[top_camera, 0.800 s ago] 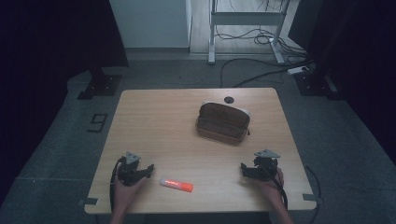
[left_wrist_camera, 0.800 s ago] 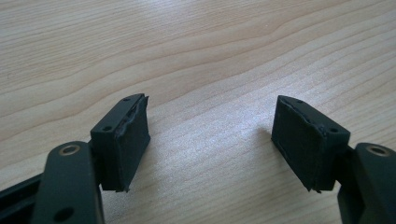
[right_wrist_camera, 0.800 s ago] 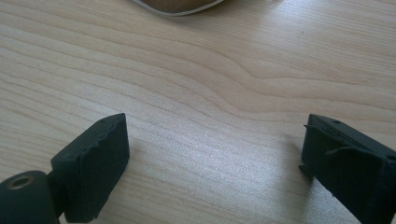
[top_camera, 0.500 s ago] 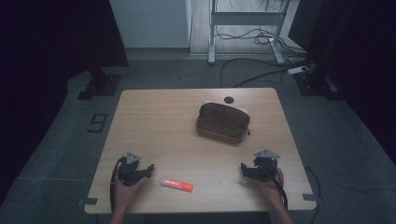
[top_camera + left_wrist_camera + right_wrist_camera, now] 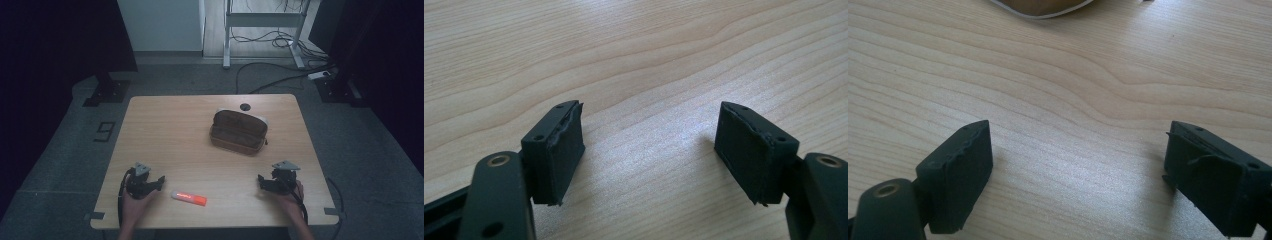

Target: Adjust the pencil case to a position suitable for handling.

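Both grippers rest low on the wooden table (image 5: 170,130) near its front edge, one toward each front corner, each cupped in a hand that comes in from the near side. Left gripper (image 5: 159,181): jaws apart with bare wood grain between the pads (image 5: 559,150) in the left gripper view, nothing held. Right gripper (image 5: 261,181): jaws likewise spread wide over bare table in the right gripper view, nothing between its pads (image 5: 959,172). An orange-and-white tube (image 5: 189,198) lies flat along the front edge between the two grippers, closer to the left one and just beside it, touching neither. Lying on its side in open space, it looks easy to take with a sideways pinch. A brown case (image 5: 238,133) sits right of the table's centre, lid back and open side up, apparently ready to take something in; its pale-edged rim (image 5: 1040,9) shows at the top of the right gripper view, so that gripper faces it. My reading: a start pose, tools parked apart and clear of the tube, with the left the likelier to pick it up. The tube carries dark print on its white end, too small to read; no other writing or brand can be made out.
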